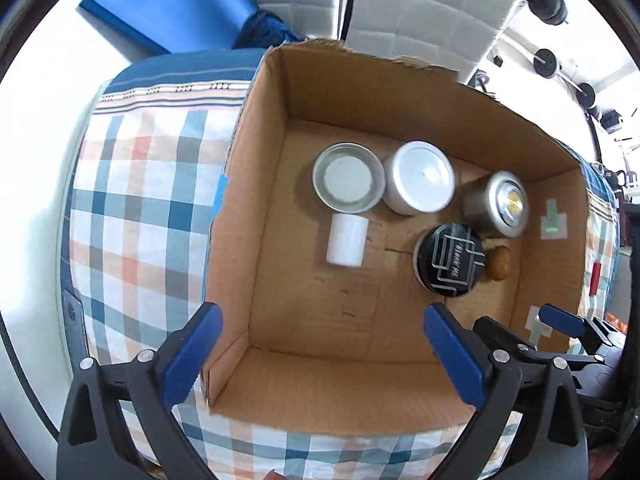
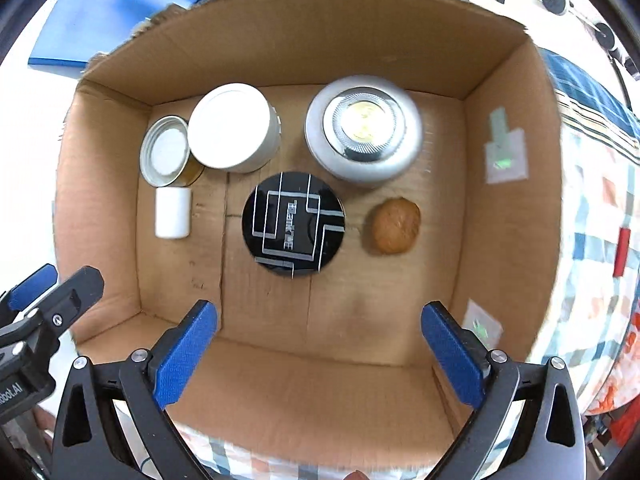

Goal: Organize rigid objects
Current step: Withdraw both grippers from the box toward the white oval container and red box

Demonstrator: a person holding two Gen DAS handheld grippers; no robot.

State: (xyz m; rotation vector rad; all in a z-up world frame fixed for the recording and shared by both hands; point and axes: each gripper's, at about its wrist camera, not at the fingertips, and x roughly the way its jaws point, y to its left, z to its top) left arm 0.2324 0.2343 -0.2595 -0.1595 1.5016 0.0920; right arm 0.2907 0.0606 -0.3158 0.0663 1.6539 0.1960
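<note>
- We've got our left gripper (image 1: 322,350) over the near-left part of the open brown cardboard box (image 1: 400,92), blue pads spread wide with nothing between them.
- Our right gripper (image 2: 319,346) hangs over the near middle of the same box (image 2: 304,36), blue pads just as wide apart, nothing clamped.
- Each tool shows up at the edge of the other's view, side by side above the near wall.
- Straight ahead of the right pads sits the round black tin with silver line artwork (image 2: 294,224); there is lettering across its lid, too blurred for us to read.
- Just right of it lies a brown walnut-like nut (image 2: 396,226), apart from the tin.
- Behind them stands the silver round puck light with a yellow centre (image 2: 363,132).
- To the left, a white-lidded round tin (image 2: 232,126) touches an open silver tin with a white inside (image 2: 166,152).
- In front of that one lies a small white cylinder on its side (image 2: 173,212).
- The box rests on a blue, orange and white checked cloth (image 1: 136,200).
- Pale tape patches (image 2: 505,152) stick to the right wall.
- White letters on the left tool's body read "obot.AI", the start cut off.
</note>
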